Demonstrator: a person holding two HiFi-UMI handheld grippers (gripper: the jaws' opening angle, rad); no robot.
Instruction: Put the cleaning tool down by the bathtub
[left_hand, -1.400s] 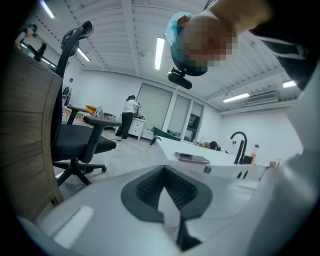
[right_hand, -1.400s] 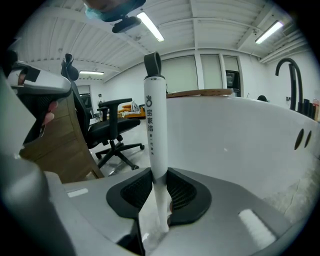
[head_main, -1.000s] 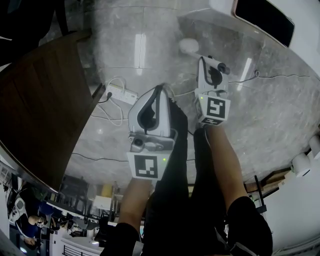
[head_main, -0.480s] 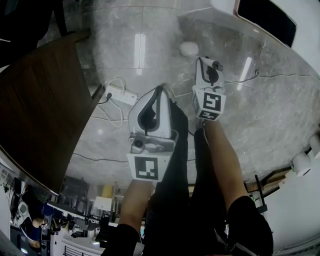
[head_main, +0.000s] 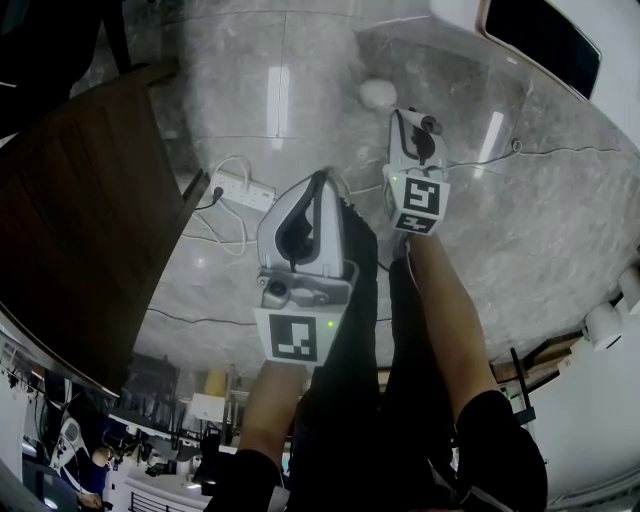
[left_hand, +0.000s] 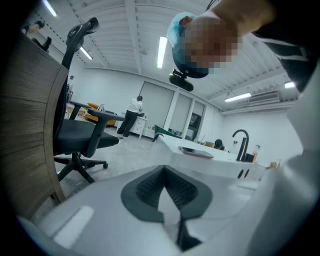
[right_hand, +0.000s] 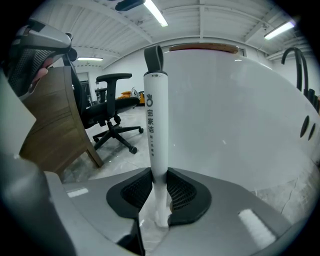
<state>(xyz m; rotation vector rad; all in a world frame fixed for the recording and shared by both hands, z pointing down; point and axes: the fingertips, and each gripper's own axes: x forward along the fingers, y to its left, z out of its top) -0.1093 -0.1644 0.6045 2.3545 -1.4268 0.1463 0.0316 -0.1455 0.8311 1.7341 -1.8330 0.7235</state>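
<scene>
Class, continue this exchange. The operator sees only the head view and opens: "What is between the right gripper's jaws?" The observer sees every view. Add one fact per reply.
Observer: The right gripper is shut on the cleaning tool's white handle, which stands upright.
Operator: What is behind the handle?
Observer: The bathtub's white outer wall.
Operator: Is the left gripper carrying anything?
Observer: No. The left gripper has its jaws apart with nothing between them.
</scene>
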